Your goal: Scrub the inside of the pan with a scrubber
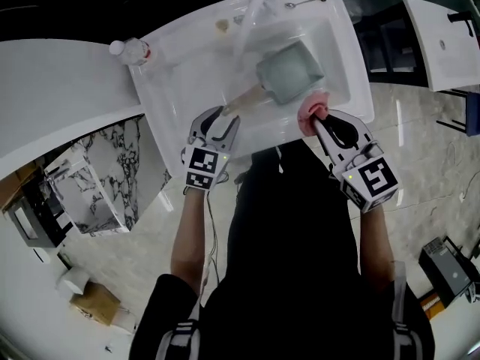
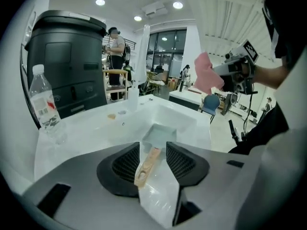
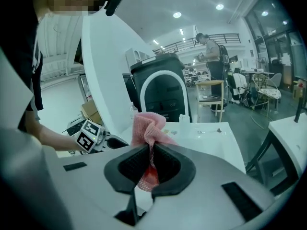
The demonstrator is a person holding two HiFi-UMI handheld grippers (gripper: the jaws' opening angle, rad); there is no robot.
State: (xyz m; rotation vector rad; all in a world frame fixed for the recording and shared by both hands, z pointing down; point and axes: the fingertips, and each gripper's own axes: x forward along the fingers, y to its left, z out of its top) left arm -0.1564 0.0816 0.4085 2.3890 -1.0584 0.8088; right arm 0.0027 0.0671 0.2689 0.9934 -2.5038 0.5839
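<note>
A square grey-green pan (image 1: 291, 71) with a pale wooden handle (image 1: 244, 101) lies in the basin of the white sink worktop (image 1: 352, 66), its handle aimed at the near-left corner. The left claw (image 1: 223, 121) hangs at the near edge with its 2 jaws apart, the handle's end in the gap but not clamped. The right claw (image 1: 321, 120), by the near-right edge, is clamped on a pink mesh scrubber (image 1: 311, 111), which is apart from the pan.

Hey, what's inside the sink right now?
A square grey pan with a wooden handle lies in the sink. The basin floor beneath the pan is covered.
</note>
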